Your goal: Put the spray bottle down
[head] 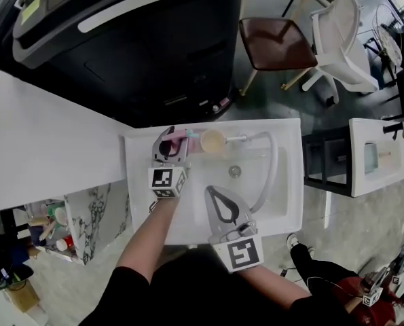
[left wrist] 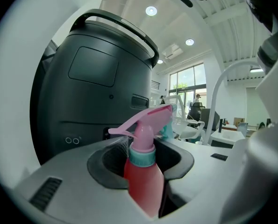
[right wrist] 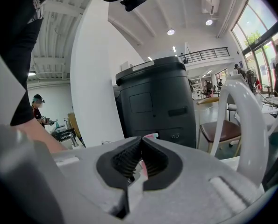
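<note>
- The red plastic spray bottle (left wrist: 143, 183), with a teal collar and a pink trigger head, stands upright between the jaws of the left gripper (head: 168, 147), which are clamped on its body just below the collar.
- Seen from above, the bottle is at the back left corner of the white rectangular sink (head: 291, 189), over the rim. I cannot tell whether its base touches the rim.
- A round beige cup (head: 212, 142) sits just beside the bottle on the back rim.
- A white curved faucet (head: 273, 160) arches over the basin from the back right, and the round metal drain (head: 235, 171) lies in the middle.
- The right gripper (head: 221, 204) hovers over the front of the basin, well apart from the bottle. Its ribbed black pads (right wrist: 129, 160) are pressed together with nothing between them.
- Behind the sink stands a large black machine (head: 147, 60). A flat white counter (head: 45, 141) runs to the left, and a brown-seated chair (head: 276, 43) is to the right.
</note>
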Action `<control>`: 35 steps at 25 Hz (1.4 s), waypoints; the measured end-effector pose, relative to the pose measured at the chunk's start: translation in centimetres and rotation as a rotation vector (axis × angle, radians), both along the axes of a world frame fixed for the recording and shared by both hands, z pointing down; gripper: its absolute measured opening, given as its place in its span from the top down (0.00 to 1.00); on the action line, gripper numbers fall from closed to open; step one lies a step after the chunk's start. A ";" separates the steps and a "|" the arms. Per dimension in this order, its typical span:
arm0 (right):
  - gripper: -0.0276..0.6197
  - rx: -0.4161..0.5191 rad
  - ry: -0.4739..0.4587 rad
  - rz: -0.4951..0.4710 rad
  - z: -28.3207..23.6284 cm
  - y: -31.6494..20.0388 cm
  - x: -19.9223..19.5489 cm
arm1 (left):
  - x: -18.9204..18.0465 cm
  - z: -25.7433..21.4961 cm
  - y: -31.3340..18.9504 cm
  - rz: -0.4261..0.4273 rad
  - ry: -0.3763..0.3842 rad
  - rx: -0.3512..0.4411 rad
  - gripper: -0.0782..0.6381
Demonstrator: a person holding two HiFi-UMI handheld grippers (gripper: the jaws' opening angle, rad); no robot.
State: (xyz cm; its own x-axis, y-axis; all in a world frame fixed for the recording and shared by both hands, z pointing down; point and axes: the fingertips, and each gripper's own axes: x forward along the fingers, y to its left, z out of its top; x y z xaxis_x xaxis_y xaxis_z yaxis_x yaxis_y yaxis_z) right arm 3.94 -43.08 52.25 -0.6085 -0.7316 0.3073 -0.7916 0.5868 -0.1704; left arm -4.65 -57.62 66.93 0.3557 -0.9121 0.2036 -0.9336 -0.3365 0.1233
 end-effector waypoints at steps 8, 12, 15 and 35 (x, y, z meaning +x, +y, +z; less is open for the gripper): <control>0.96 -0.039 0.021 0.011 2.0 1.1 0.8 | 2.5 1.3 1.4 0.114 -0.047 0.021 0.62; 0.96 -0.038 0.020 0.013 2.0 1.4 0.4 | 2.1 1.8 1.7 0.118 0.021 -0.022 0.49; 0.96 -0.033 0.014 0.012 1.7 2.0 0.3 | 1.4 1.9 2.3 0.117 0.058 -0.050 0.46; 0.96 0.052 0.005 0.109 -1.5 13.0 -1.5 | -3.4 -12.1 27.7 0.304 0.242 -0.036 0.44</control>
